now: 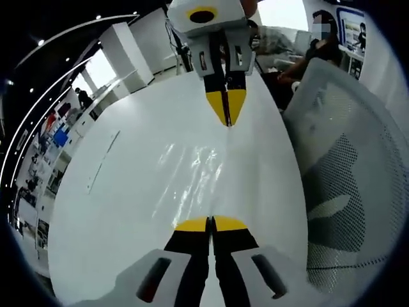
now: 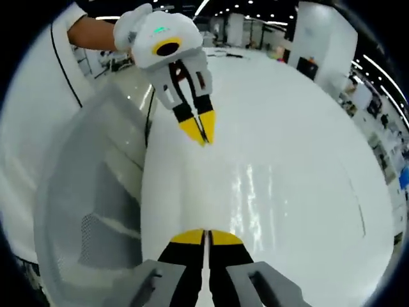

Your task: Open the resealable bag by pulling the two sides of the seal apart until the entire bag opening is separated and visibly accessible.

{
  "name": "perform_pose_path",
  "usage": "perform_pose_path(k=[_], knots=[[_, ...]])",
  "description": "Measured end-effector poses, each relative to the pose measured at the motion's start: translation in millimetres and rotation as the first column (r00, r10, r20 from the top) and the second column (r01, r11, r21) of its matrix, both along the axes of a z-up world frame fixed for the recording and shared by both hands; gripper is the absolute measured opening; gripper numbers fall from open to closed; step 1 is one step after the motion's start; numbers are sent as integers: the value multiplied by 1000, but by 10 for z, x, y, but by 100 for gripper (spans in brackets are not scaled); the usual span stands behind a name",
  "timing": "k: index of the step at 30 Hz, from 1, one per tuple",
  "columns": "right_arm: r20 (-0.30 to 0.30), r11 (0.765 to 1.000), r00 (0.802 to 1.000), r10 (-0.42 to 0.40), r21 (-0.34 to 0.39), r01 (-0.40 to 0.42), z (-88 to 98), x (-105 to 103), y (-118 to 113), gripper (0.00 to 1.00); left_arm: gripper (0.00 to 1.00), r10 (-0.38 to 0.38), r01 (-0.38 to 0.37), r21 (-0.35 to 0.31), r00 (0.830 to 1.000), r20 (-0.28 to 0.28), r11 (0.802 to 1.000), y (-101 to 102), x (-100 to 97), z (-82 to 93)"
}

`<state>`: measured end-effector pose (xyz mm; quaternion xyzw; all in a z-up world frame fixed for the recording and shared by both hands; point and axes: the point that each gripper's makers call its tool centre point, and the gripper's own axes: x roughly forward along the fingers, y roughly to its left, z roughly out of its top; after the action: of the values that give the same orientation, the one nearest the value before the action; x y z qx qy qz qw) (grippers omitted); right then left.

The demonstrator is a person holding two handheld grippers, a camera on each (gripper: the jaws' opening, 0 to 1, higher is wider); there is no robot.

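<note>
Two claws clamped on clear bag [image 1: 211,173] | left claw [image 1: 211,222] near edge | right claw [image 2: 206,235] opposite

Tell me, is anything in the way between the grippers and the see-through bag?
Nothing visible is in the way. The left gripper and the right gripper are both shut, apparently pinching opposite edges of the clear plastic resealable bag stretched between them above the white table. The white mesh chair stands off to the side.
</note>
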<state>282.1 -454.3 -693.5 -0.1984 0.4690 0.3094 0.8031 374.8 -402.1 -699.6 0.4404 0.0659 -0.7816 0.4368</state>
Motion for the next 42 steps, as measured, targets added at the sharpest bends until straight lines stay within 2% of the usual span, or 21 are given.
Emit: perform_pose_path(k=[3, 8, 9, 13, 17, 23, 24, 28, 34, 36, 39, 42], knots=[[7, 1000, 1000, -4, 2, 4, -18, 7, -2, 7, 0, -1, 1, 4, 1000, -5, 1000, -6, -11, 2], [8, 1000, 1000, -11, 9, 11, -27, 7, 15, 8, 0, 4, -3, 1, 1000, -12, 1000, -14, 1, 5], [10, 1000, 1000, -26, 15, 26, -31, 23, 3, 8, 0, 13, -13, 7, 1000, -26, 1000, -11, 7, 7], [5, 996, 997, -79, 30, 79, -21, 62, -7, 9, 0, 7, -7, 9, 1000, -20, 1000, -8, 18, -2], [1, 990, 993, -115, 77, 115, -7, 118, 36, 9, 0, 17, -16, 17, 999, -38, 1000, -11, 31, -14], [18, 986, 990, -142, 92, 140, 12, 202, 39, 8, 0, 22, -22, 20, 999, -42, 1000, -16, 37, -20], [31, 978, 985, -168, 130, 163, 46, 295, 85, 8, 0, 28, -27, 24, 998, -49, 999, -23, 34, -17], [64, 979, 987, -147, 151, 136, 63, 456, 208, 6, 0, 61, -58, 40, 995, -75, 997, -60, 36, -3], [128, 982, 985, -115, 161, 93, 105, 661, 359, 4, 0, 72, -68, 47, 993, -90, 997, -78, 14, 11], [161, 983, 982, -95, 170, 68, 123, 821, 481, 2, 0, 79, -74, 52, 991, -108, 996, -108, -23, 31], [160, 984, 983, -84, 170, 56, 63, 910, 579, 1, 0, 80, -74, 53, 990, -114, 996, -116, -36, 38], [150, 986, 986, -75, 156, 51, 27, 921, 560, 0, 0, 85, -79, 58, 989, -124, 995, -97, -28, 27]])
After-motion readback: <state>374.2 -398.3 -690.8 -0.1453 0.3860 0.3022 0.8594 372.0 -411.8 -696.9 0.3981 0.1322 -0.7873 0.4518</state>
